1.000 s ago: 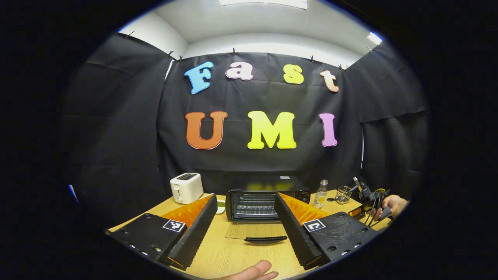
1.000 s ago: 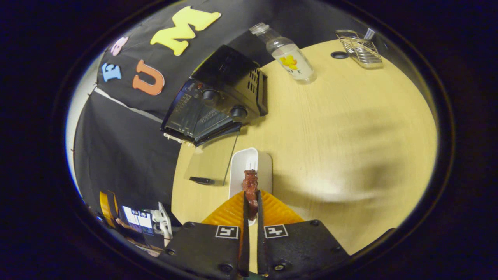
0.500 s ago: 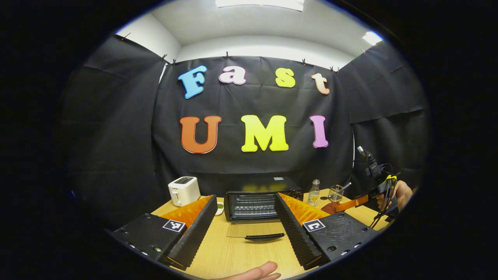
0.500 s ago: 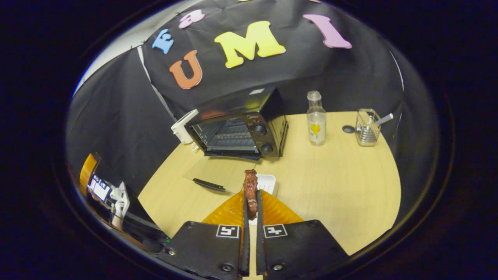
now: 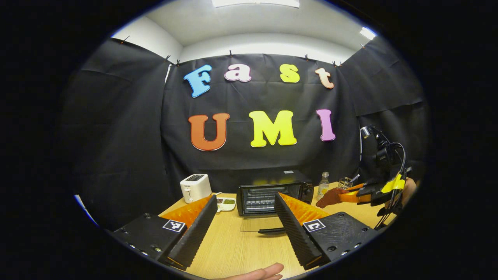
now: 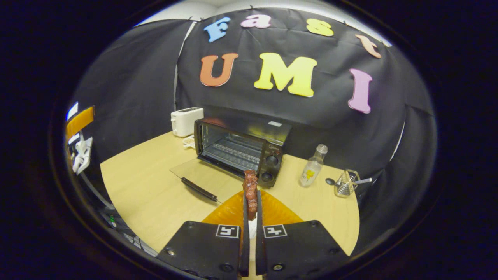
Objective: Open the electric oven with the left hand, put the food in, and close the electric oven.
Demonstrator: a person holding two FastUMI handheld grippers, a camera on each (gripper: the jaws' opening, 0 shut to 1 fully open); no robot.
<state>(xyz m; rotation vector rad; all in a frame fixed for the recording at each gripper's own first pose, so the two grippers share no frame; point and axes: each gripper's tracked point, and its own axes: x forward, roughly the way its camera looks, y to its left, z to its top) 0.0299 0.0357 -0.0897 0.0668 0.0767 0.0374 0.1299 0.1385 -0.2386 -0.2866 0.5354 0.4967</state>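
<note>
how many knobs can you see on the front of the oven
2: an upper knob and a lower knob, stacked on the oven panel right of its open door.

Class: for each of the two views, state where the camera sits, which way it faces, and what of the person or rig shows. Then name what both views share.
Left gripper view: rides the left gripper, level with the open oven; a hand shows below, the right gripper farther off.
Right gripper view: rides the right gripper, shut on the food, looking down at the oven's open door.
Shared: oven, toaster, bottle.
</note>
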